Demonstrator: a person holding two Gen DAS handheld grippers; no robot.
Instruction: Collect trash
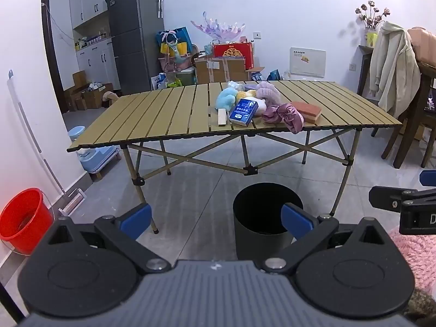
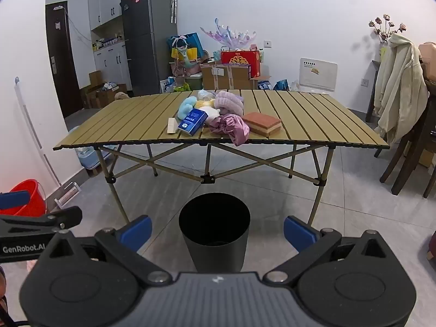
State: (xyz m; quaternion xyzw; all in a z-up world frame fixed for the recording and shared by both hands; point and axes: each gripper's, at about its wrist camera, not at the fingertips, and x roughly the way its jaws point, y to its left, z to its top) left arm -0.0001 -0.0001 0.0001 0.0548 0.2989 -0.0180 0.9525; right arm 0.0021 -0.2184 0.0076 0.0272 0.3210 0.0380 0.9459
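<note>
Nothing collected yet, judging by the scene. Left claw [image 1: 215, 218] and right claw [image 2: 216, 230] both spread wide, empty. Just ahead, below: round black waste bin [image 2: 214, 234] on the floor. Well beyond, on the slatted tan folding table [image 2: 136, 125]: blue carton [image 2: 192, 122], pale wooden block [image 2: 171, 126], purple satin cloth [image 2: 231, 128], all untouched.

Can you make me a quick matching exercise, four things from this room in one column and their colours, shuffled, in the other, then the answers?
Things:
1. bucket
2. trash bin
3. box on the table
4. plush toy

Colours:
A. black
B. light blue
C. red
D. dark blue with white

Pairs: 1-C, 2-A, 3-D, 4-B
</note>
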